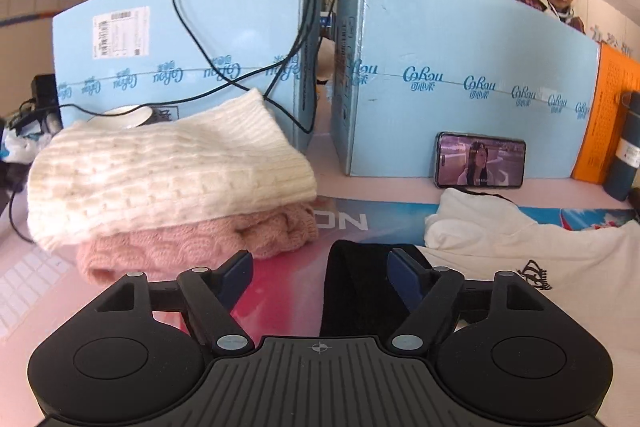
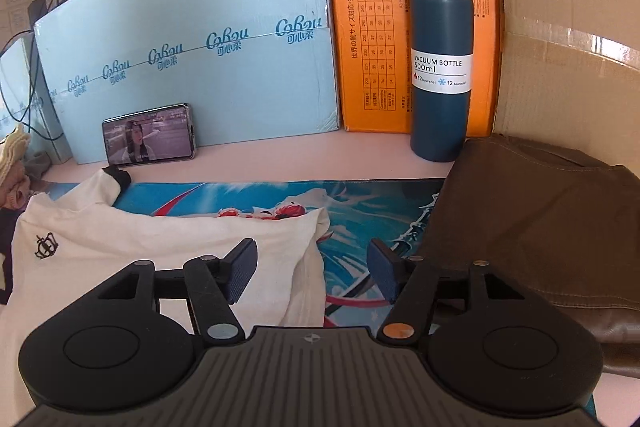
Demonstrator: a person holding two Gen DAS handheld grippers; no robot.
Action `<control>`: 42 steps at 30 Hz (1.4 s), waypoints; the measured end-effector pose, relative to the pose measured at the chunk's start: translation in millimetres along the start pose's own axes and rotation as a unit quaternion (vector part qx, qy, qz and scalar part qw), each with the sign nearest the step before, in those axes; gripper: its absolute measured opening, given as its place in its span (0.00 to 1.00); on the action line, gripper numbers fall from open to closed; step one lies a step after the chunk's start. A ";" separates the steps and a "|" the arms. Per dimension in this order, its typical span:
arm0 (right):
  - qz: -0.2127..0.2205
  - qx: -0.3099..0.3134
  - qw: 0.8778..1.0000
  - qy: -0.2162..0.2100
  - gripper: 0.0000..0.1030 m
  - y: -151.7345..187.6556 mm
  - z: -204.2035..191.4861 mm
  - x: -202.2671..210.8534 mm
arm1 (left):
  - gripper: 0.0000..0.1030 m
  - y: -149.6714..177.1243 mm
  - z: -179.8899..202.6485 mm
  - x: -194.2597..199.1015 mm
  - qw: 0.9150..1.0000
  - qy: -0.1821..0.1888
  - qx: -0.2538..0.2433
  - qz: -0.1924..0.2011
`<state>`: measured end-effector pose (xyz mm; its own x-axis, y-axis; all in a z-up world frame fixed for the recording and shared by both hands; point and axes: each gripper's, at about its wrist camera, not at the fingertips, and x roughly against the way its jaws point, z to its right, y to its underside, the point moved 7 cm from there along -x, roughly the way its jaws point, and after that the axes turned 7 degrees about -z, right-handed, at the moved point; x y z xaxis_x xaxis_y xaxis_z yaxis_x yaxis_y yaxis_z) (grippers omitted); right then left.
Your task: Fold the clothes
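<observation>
Lying rumpled, white shirt (image 2: 160, 247) bears a black crown emblem.

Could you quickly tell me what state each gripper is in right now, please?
Left gripper: open, holding nothing; a black cloth lies under it.
Right gripper: open, holding nothing, above the white shirt.

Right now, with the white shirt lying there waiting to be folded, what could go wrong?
1. The phone leans on the blue box just behind the white shirt's black-trimmed sleeve; tugging the shirt might tip it over.
2. The vacuum bottle stands upright by the brown garment; a swinging right gripper could topple it.
3. Black cables hang onto the white sweater stacked on the pink one; the left gripper may snag them.
</observation>
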<state>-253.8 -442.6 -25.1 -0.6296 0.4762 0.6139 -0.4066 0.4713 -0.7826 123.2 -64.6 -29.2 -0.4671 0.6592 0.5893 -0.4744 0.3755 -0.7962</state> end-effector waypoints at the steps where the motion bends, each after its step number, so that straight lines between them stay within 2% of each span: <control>1: 0.009 0.012 1.000 -0.003 0.65 6.8 -4.4 13.1 | 0.74 13.1 -3.8 12.3 1.000 0.006 0.023 -0.003; 2: 0.018 0.025 0.999 -0.007 0.72 13.8 -9.8 25.5 | 0.74 28.3 -6.4 24.3 0.999 0.013 0.043 -0.010; 4: 0.035 0.053 0.998 -0.023 0.73 28.3 -23.7 50.9 | 0.73 54.2 -6.9 41.8 0.997 0.028 0.064 -0.020; 6: 0.051 0.065 0.996 -0.036 0.74 38.8 -34.7 71.1 | 0.70 72.8 -0.8 53.1 0.997 0.030 0.062 -0.027; 7: 0.059 0.068 0.995 -0.040 0.76 42.2 -38.6 79.2 | 0.60 81.0 4.2 54.9 0.998 0.030 0.047 -0.029; 8: 0.066 0.070 0.995 -0.042 0.78 45.4 -42.1 86.7 | 0.17 88.7 10.0 55.2 1.000 0.011 0.014 -0.021; 9: 0.072 0.072 0.994 -0.043 0.78 48.5 -45.2 93.3 | 0.08 96.2 15.9 55.5 1.000 -0.011 -0.021 -0.013; 11: 0.081 0.070 0.993 -0.040 0.78 55.9 -47.7 106.1 | 0.07 101.6 19.9 61.1 0.998 -0.034 -0.062 0.000; 14: 0.080 0.062 0.994 -0.031 0.78 71.5 -43.1 121.7 | 0.08 100.5 9.7 63.5 0.996 -0.062 -0.069 0.004; 16: 0.072 0.066 0.995 -0.022 0.78 84.4 -41.2 129.9 | 0.11 98.0 10.3 66.4 0.993 -0.080 -0.080 0.015; 18: 0.065 0.074 0.995 -0.016 0.78 96.9 -41.3 137.7 | 0.19 93.7 15.0 74.8 0.989 -0.106 -0.091 0.038; 19: 0.063 0.082 0.994 -0.019 0.78 103.5 -43.7 142.7 | 0.24 90.7 18.4 80.6 0.987 -0.121 -0.096 0.053; 21: 0.055 0.101 0.993 -0.038 0.78 116.0 -50.6 153.0 | 0.55 84.3 28.0 96.8 0.983 -0.130 -0.096 0.089; 22: 0.049 0.113 0.991 -0.048 0.78 121.3 -55.2 156.9 | 0.58 82.2 38.9 109.2 0.983 -0.106 -0.095 0.116; 24: 0.033 0.142 0.987 -0.069 0.80 131.8 -66.2 162.9 | 0.60 85.1 68.8 129.2 0.982 -0.003 -0.120 0.144; 25: 0.025 0.155 0.985 -0.074 0.80 136.1 -70.5 164.1 | 0.61 92.2 88.9 136.8 0.977 0.069 -0.146 0.140; 26: 0.016 0.165 0.984 -0.071 0.80 139.1 -73.3 162.7 | 0.66 100.6 109.4 145.8 0.965 0.144 -0.173 0.135; 27: 0.009 0.171 0.983 -0.067 0.80 141.5 -75.0 160.5 | 0.69 114.4 133.8 153.2 0.946 0.217 -0.208 0.122; 28: 0.004 0.171 0.983 -0.061 0.80 143.4 -75.4 157.2 | 0.70 126.6 147.7 152.2 0.937 0.235 -0.233 0.108; 32: -0.004 0.173 0.984 -0.051 0.80 147.4 -76.8 148.0 | 0.70 174.7 196.4 144.6 0.902 0.280 -0.323 0.051; 34: -0.005 0.173 0.984 -0.050 0.80 148.4 -77.8 144.9 | 0.70 190.0 204.5 137.2 0.900 0.265 -0.345 0.039; 37: -0.005 0.174 0.983 -0.050 0.80 149.8 -80.2 140.4 | 0.69 197.3 202.8 131.7 0.906 0.241 -0.344 0.051; 38: -0.006 0.174 0.983 -0.049 0.80 150.3 -81.2 138.3 | 0.60 197.7 199.7 132.1 0.911 0.227 -0.338 0.060; 39: -0.007 0.176 0.983 -0.047 0.80 150.7 -82.2 136.1 | 0.40 195.0 196.2 132.5 0.913 0.227 -0.333 0.066; 40: -0.009 0.180 0.983 -0.045 0.80 150.9 -83.5 133.5 | 0.28 191.6 192.9 132.8 0.914 0.232 -0.326 0.066; 41: -0.011 0.185 0.982 -0.045 0.80 151.3 -85.3 131.2 | 0.17 186.6 189.5 134.9 0.916 0.227 -0.323 0.076; 42: -0.013 0.190 0.981 -0.047 0.80 151.5 -87.7 129.8 | 0.13 181.4 186.2 137.2 0.917 0.220 -0.320 0.088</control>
<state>-339.0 -244.2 -55.0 -0.6665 0.3892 0.6359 -0.6297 0.1628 -0.7596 -165.9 -27.3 -67.2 -0.0815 0.8922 0.4442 0.1808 0.4515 -0.8738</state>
